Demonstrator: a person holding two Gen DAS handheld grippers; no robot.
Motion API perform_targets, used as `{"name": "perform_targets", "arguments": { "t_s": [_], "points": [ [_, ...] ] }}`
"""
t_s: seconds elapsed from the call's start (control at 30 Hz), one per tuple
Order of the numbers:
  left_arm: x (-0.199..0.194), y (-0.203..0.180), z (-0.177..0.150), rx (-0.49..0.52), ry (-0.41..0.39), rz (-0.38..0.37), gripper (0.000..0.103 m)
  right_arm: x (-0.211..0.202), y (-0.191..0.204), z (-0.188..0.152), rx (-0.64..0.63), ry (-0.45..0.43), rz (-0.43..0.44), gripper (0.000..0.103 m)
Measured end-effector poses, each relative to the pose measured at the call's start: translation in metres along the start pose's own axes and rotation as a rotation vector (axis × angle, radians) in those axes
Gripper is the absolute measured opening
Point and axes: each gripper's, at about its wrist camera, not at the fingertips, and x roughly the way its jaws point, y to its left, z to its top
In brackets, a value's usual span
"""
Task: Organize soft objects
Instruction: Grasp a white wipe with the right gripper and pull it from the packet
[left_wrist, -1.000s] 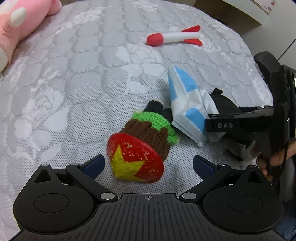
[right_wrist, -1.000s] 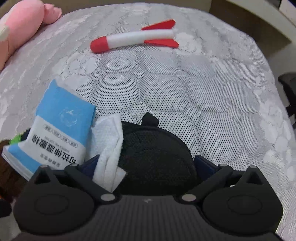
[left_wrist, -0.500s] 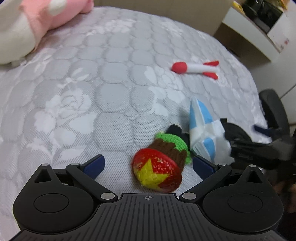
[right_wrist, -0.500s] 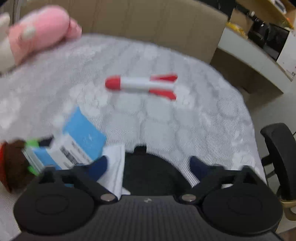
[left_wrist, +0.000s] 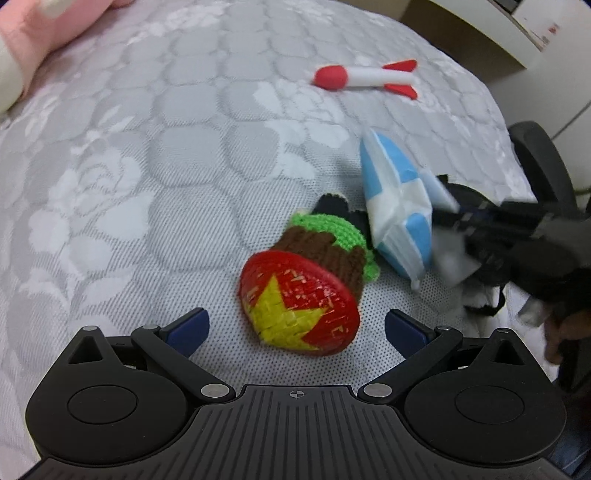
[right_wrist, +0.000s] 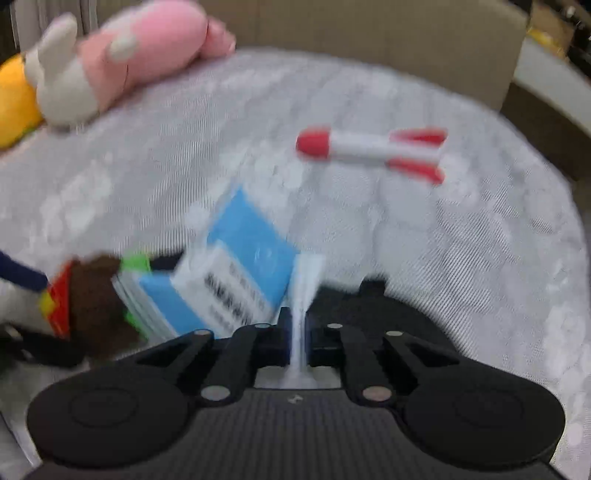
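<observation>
A knitted toy (left_wrist: 306, 291) with a red and yellow star base, brown body and green collar lies on the quilted mattress (left_wrist: 147, 155), just ahead of my open left gripper (left_wrist: 295, 328). Beside it leans a blue and white tissue pack (left_wrist: 399, 221). In the right wrist view my right gripper (right_wrist: 297, 332) is shut on a white tissue (right_wrist: 304, 291) that sticks out of the tissue pack (right_wrist: 240, 284). The knitted toy (right_wrist: 88, 299) sits left of the pack. A black pouch (right_wrist: 388, 306) lies under the right gripper.
A red and white foam rocket (left_wrist: 365, 77) lies farther back on the mattress; it is also in the right wrist view (right_wrist: 373, 151). A pink plush toy (right_wrist: 110, 62) rests at the far left. An office chair (left_wrist: 543, 166) stands off the mattress's right edge.
My right gripper has shut on the white tissue and the view has shifted to the right of the pack. My left gripper stays open and has drawn nearer to the knitted toy.
</observation>
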Motion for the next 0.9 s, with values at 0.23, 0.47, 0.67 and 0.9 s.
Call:
{"name": "perform_targets", "arguments": {
  "t_s": [0.23,0.47,0.67,0.9],
  "points": [
    [0.010,-0.017,0.002,0.115,0.002,-0.026,0.103,-0.022,-0.013,0.023,0.372,-0.067,0.398,0.008],
    [0.023,-0.018,-0.006,0.147,0.068,0.067,0.103,0.023,0.021,0.015,0.294,0.087,0.456,0.008],
    [0.015,-0.009,-0.003,0.153,0.075,0.068,0.103,0.017,-0.003,0.002,0.359,0.137,0.413,0.015],
    [0.023,-0.020,-0.004,0.256,0.056,0.222,0.103,0.020,0.013,0.005,0.313,0.147,0.507,0.043]
  ]
}}
